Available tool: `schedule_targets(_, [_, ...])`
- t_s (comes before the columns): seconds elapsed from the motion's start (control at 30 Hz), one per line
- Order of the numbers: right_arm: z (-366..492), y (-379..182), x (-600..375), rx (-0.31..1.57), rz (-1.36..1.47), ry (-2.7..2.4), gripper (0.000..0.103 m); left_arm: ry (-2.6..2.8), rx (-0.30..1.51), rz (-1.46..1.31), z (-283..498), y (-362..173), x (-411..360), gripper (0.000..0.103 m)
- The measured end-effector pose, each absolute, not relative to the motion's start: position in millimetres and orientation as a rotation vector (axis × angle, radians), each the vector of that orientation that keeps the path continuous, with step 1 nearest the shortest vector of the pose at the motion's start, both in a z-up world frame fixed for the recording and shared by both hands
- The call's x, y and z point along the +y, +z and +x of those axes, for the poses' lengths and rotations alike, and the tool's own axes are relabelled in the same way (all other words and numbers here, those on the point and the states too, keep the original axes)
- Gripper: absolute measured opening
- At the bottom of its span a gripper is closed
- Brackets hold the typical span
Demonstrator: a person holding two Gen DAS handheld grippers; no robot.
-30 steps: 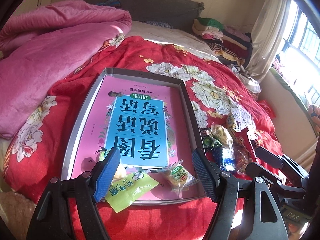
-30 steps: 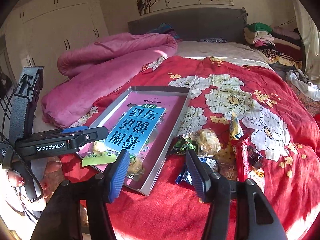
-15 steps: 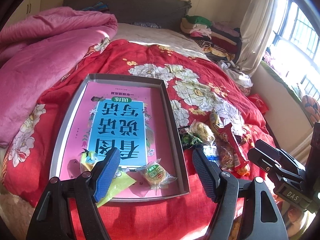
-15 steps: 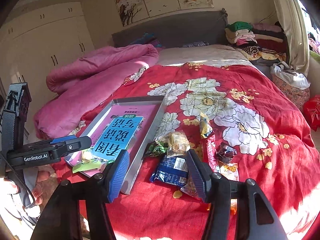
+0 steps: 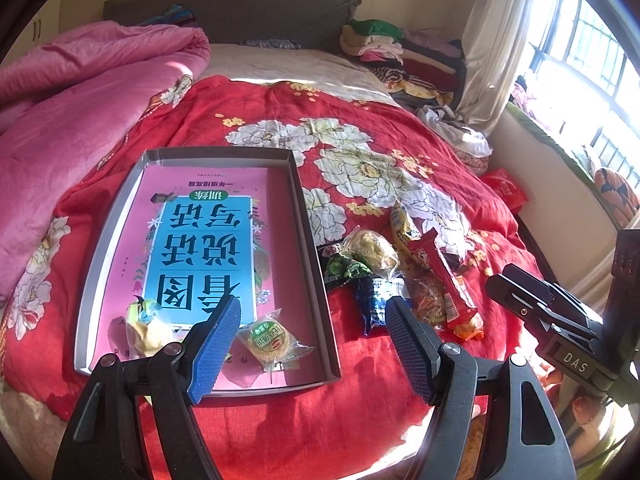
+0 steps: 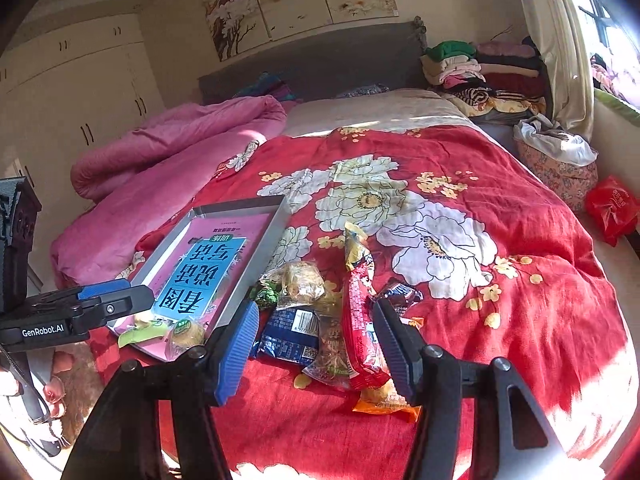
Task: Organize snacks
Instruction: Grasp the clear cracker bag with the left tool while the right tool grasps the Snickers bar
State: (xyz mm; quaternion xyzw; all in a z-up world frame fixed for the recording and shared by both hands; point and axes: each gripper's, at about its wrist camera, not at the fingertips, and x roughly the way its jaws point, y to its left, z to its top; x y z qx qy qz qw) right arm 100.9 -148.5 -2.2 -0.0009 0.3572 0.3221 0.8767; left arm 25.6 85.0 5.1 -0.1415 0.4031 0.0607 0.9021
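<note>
A grey tray (image 5: 308, 224) with a pink and blue book lining lies on the red bedspread; it also shows in the right wrist view (image 6: 276, 228). In its near end lie a round cake in clear wrap (image 5: 268, 336) and a yellow-green packet (image 5: 144, 328). A heap of snacks lies right of the tray: a blue packet (image 6: 292, 336), a long red packet (image 6: 360, 320), a clear-wrapped pastry (image 6: 300, 280). My left gripper (image 5: 312, 320) is open and empty above the tray's near right corner. My right gripper (image 6: 316, 328) is open and empty above the heap.
A pink quilt (image 5: 80, 92) is bunched along the left of the bed. Folded clothes (image 6: 480, 68) are stacked at the far right by the headboard. A red bag (image 6: 612, 208) lies off the bed's right side, near a curtain and window.
Both grippers have drawn back and swung right. The tray has shifted left in both views and the snack heap now sits between the right gripper's fingers. Both stay open.
</note>
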Motion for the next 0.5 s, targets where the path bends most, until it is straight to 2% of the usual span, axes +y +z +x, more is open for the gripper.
schedule_targets(0.5, [134,-26,-173,0.821,0.098,0.590,0.059,0.071,0.887,-0.283,54,-8,59,0.076])
